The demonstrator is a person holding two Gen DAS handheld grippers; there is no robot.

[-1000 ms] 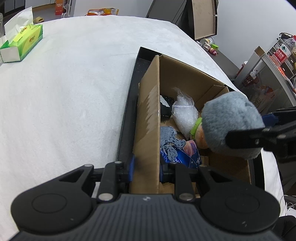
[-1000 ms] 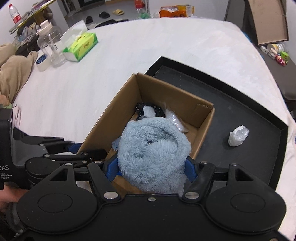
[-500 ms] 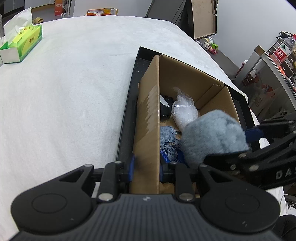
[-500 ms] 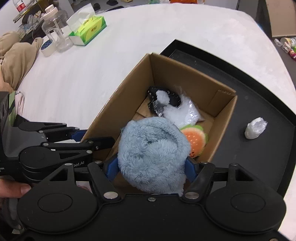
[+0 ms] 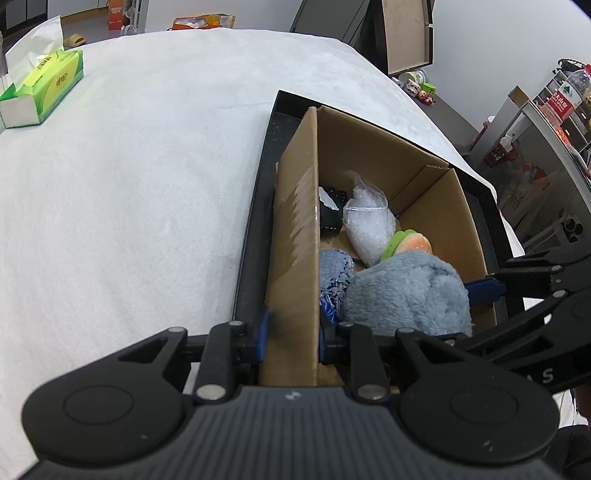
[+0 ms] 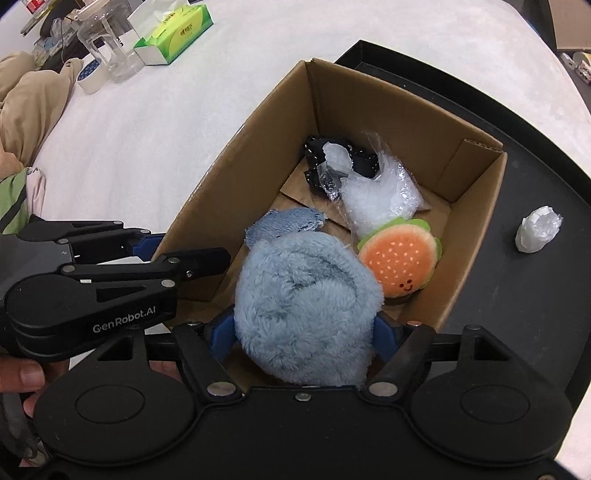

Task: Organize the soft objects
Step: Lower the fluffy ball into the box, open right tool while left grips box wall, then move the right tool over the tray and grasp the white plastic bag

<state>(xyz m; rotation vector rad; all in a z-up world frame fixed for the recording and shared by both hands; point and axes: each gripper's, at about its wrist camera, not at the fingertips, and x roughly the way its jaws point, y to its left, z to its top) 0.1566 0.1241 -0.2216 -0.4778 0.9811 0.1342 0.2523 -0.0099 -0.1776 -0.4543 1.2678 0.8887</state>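
Note:
An open cardboard box (image 6: 476, 236) stands on a black tray (image 6: 517, 288). My left gripper (image 5: 290, 328) is shut on the box's near left wall (image 5: 295, 258). My right gripper (image 6: 306, 332) is shut on a fluffy blue plush (image 6: 306, 310) and holds it low inside the box; the plush also shows in the left wrist view (image 5: 406, 291). In the box lie a burger plush (image 6: 400, 262), a clear plastic bag (image 6: 380, 195), a denim scrap (image 6: 284, 227) and a black spotted item (image 6: 343, 162).
A crumpled white plastic wad (image 6: 537, 229) lies on the tray right of the box. On the white table are a green tissue box (image 6: 177, 35), a clear jar (image 6: 110, 51) and a tape roll (image 6: 88, 75). Shelves stand at the far right (image 5: 546, 122).
My right gripper has lowered the blue plush from above the box down into it, uncovering the burger plush. My left gripper has kept hold of the box wall.

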